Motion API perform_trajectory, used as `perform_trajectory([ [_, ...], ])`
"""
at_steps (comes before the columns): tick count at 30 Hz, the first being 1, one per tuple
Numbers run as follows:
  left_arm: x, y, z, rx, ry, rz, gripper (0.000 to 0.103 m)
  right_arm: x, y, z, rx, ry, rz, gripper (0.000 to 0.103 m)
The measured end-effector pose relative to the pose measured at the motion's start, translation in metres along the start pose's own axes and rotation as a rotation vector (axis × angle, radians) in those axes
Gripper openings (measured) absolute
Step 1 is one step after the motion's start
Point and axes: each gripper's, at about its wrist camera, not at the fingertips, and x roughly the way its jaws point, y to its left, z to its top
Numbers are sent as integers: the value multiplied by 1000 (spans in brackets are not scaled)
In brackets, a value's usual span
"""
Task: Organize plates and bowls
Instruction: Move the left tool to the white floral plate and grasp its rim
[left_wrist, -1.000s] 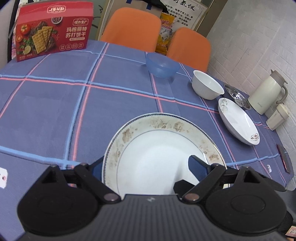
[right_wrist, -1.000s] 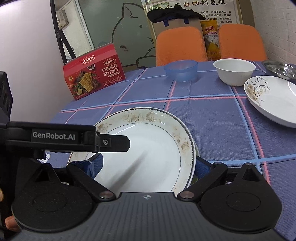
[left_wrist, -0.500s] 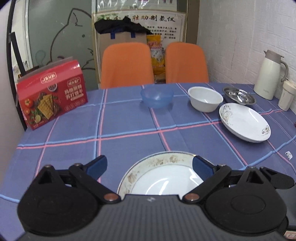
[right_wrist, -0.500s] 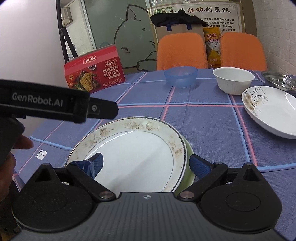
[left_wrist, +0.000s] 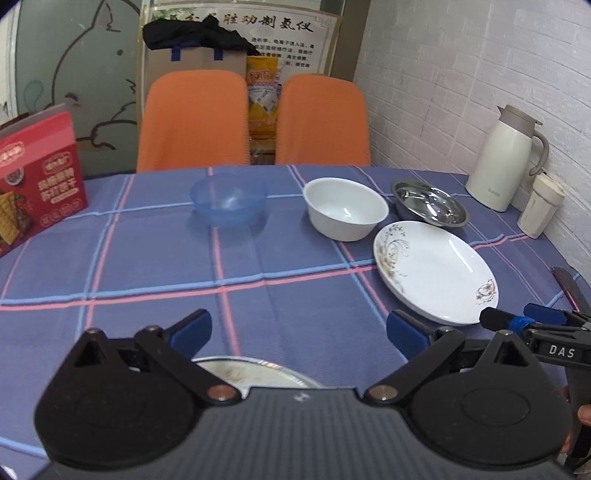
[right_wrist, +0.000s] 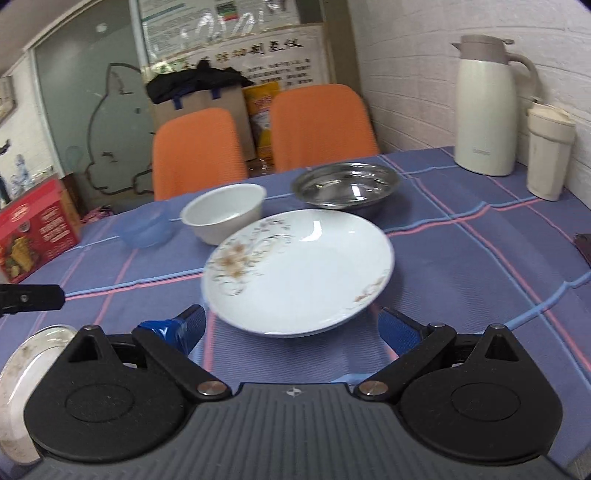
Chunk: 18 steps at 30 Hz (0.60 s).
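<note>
Grippers wide apart; R gripper (right_wrist: 291, 326) facing floral plate (right_wrist: 299, 269).

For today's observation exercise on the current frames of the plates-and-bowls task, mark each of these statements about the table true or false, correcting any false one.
1. The right gripper is open, facing the floral plate. True.
2. The white bowl holds food. False: it is empty.
3. The steel bowl sits beside the white bowl. True.
4. The left gripper grips the blue bowl. False: it is open and holds nothing.
5. The thermos jug lies tipped over. False: it stands upright.
</note>
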Motion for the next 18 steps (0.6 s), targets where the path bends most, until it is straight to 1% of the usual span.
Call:
perform_trajectory([
  [4,52,-24,27,-31,76,-95,99,30,-23,12,45,28,-41,88],
  [7,95,-42,46,-62,139,-124,99,57,-26,21,20,71,-55,88],
  [8,107,-47,51,-60,156,-123,99,64,-25,23,7,85,-57,88],
  [11,135,-62,57,-49,193,-85,99,77,-26,25,-27,108,-49,88],
  [15,156,-78,56,-11,207,-58,99,87,-27,25,-35,131,-32,88],
  [18,163,-87,53,3,207,-44,99,88,-24,24,-69,118,-41,88],
])
